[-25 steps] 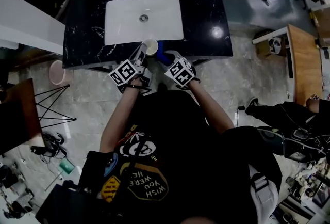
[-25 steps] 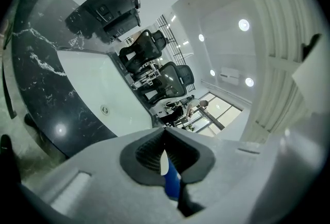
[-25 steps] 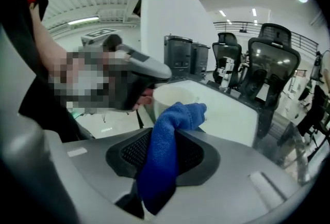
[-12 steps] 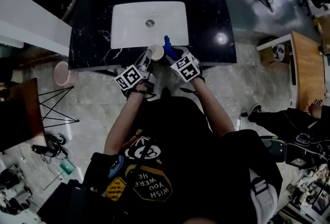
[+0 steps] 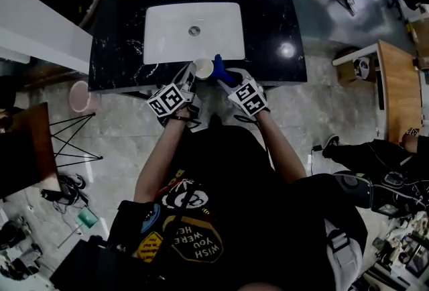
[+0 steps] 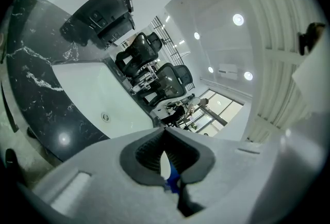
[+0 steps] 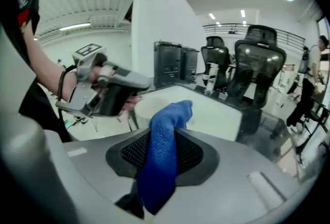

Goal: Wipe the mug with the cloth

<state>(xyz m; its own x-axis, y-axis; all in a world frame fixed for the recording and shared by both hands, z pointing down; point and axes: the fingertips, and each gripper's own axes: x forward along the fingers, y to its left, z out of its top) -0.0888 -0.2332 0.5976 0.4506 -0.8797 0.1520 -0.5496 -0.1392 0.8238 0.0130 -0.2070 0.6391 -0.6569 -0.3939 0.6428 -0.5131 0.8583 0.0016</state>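
Currently: wiping step in hand; mug and cloth close, contact not clear.
Mug sits over the front edge of the sink. The left gripper is closed narrow, apparently on the mug's wall, since only a white sliver shows between its pads. The right gripper is clamped on the blue cloth, just beside the mug. Next move, by my judgement: press the cloth's free end to the mug and rub around it, holding the mug steady.
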